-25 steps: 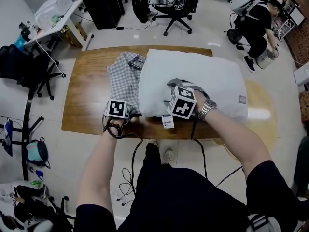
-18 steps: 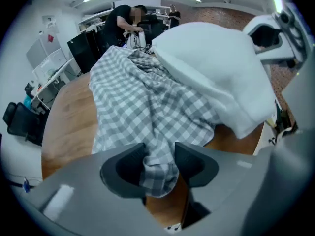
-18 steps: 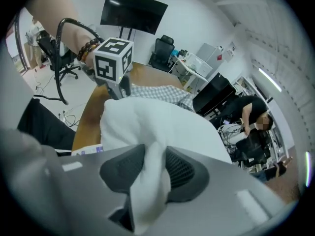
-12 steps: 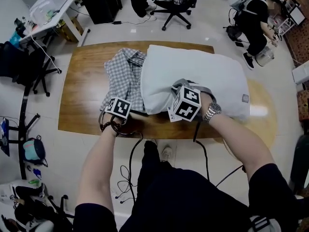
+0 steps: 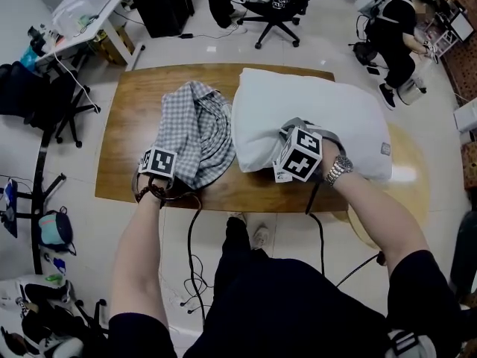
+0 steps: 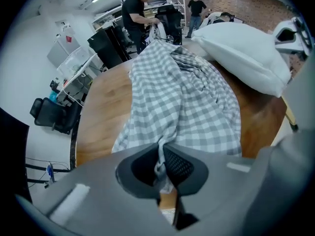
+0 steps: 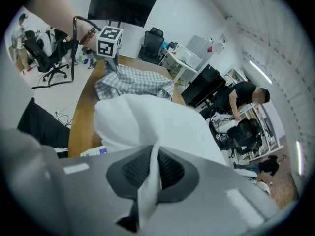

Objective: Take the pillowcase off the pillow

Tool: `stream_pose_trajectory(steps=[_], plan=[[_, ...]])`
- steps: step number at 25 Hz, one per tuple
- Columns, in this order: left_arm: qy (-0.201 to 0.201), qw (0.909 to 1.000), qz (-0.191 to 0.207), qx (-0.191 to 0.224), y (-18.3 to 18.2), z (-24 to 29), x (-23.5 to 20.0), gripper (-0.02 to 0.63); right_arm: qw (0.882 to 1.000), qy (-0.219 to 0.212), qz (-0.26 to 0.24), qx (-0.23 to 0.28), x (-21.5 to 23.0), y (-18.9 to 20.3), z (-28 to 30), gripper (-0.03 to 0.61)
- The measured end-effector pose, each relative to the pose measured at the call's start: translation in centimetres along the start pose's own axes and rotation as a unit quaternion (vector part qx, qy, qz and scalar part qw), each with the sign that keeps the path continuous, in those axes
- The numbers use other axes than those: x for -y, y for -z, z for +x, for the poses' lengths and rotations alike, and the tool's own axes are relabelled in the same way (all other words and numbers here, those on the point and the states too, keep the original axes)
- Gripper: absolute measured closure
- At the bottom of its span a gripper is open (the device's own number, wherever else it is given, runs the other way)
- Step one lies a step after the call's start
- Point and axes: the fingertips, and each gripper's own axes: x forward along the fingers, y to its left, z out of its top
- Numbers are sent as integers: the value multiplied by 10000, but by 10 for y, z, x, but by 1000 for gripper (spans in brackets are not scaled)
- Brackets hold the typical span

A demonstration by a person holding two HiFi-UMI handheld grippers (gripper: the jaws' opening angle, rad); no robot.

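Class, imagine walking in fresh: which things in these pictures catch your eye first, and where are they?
A plump white pillow covers the right part of the wooden table, its near edge pinched by the right gripper. Left of it lies a crumpled grey-checked pillowcase, on whose near edge the left gripper has just been closing.

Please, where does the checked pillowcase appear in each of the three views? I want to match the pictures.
Head view: pillowcase lies left of centre, just left of the pillow.
Left gripper view: pillowcase fills the centre, from bottom middle upward; pillow is at upper right.
Right gripper view: pillowcase is above centre, left, behind the pillow.
Shared landmark: the white pillow.
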Motion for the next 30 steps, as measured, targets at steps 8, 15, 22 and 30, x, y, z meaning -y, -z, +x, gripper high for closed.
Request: stream_pose_trajectory(steps=[8, 15, 22, 30], plan=[[-136, 9990, -71, 422, 17, -7, 6, 440, 9993, 75, -229, 280, -25, 3, -10, 434], [222, 9985, -271, 417, 21, -57, 39, 401, 9985, 165, -144, 507, -31, -7, -46, 411], [191, 9924, -128, 1206, -9, -106, 67, 414, 9965, 378, -21, 745, -38, -15, -82, 411], [252, 9624, 293, 2690, -45, -165, 141, 462, 9864, 736, 416, 1409, -52, -5, -133, 424]])
